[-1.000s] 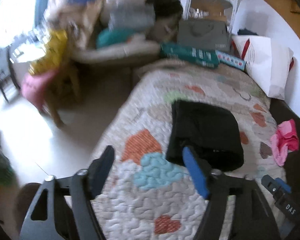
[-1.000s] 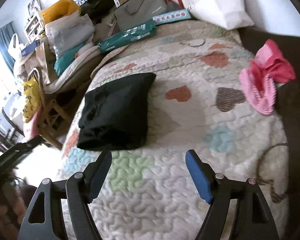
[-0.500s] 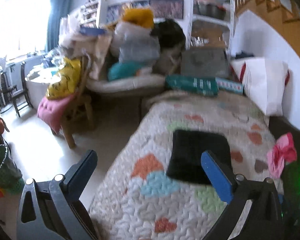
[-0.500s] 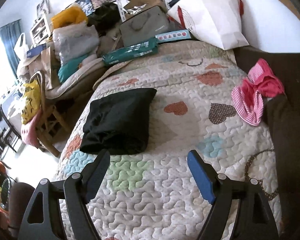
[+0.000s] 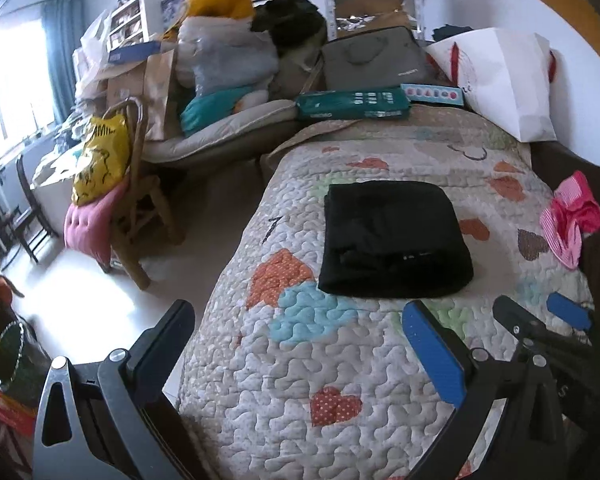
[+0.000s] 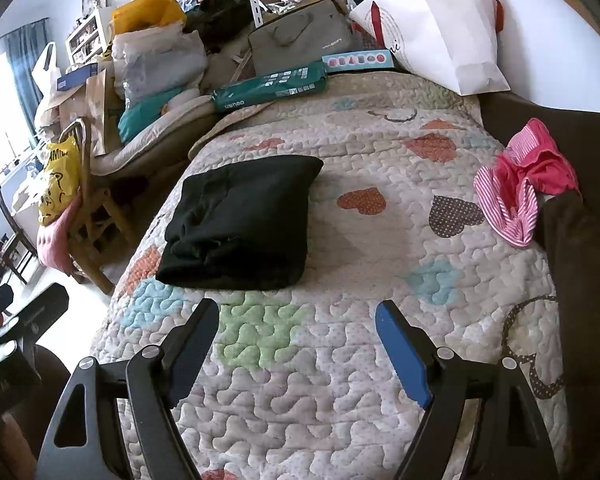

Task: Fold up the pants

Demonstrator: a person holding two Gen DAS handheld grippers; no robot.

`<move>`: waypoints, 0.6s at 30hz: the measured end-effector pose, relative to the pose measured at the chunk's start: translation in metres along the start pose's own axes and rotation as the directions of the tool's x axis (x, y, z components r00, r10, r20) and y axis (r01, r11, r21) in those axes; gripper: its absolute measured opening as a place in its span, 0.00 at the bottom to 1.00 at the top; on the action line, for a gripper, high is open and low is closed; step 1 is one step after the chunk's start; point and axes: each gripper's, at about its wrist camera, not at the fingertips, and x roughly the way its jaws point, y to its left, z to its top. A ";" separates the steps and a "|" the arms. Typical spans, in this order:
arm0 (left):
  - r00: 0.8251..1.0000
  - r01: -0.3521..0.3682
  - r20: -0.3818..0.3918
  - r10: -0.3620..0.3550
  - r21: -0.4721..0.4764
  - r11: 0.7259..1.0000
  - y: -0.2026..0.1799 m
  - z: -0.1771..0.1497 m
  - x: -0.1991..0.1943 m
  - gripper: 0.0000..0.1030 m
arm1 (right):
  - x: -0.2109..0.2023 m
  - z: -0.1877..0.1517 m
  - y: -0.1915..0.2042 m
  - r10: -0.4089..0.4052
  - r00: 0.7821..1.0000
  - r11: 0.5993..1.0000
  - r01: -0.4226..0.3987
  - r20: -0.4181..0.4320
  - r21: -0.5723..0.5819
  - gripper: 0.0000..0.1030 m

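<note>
Black pants [image 5: 392, 240] lie folded into a compact rectangle on the quilted bedspread [image 5: 340, 360] with heart patches. They also show in the right wrist view [image 6: 240, 224], left of centre. My left gripper [image 5: 296, 320] is open and empty, above the near end of the bed, short of the pants. My right gripper [image 6: 296, 316] is open and empty, also held back from the pants over the quilt [image 6: 340, 380]. The right gripper's tips show in the left wrist view at the lower right [image 5: 540, 316].
A pink striped garment [image 6: 520, 188] lies at the bed's right edge. A white pillow [image 6: 440, 32], boxes [image 6: 268, 86] and bags crowd the far end. A wooden chair [image 5: 136, 208] with a yellow bag stands on the floor left of the bed.
Both grippers have drawn back and risen away from the folded pants, which now look farther off. The pants have not moved.
</note>
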 end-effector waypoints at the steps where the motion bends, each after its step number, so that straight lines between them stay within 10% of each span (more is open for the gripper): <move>1: 1.000 0.002 0.001 -0.002 0.004 1.000 -0.001 0.000 -0.001 1.00 | 0.000 0.000 0.000 -0.003 1.000 1.000 0.003 -0.001 0.002 0.83; 18: 0.999 0.025 -0.041 -0.025 0.002 1.000 -0.003 -0.005 0.006 1.00 | -0.001 -0.003 0.003 -0.035 0.999 0.999 0.035 0.002 -0.008 0.84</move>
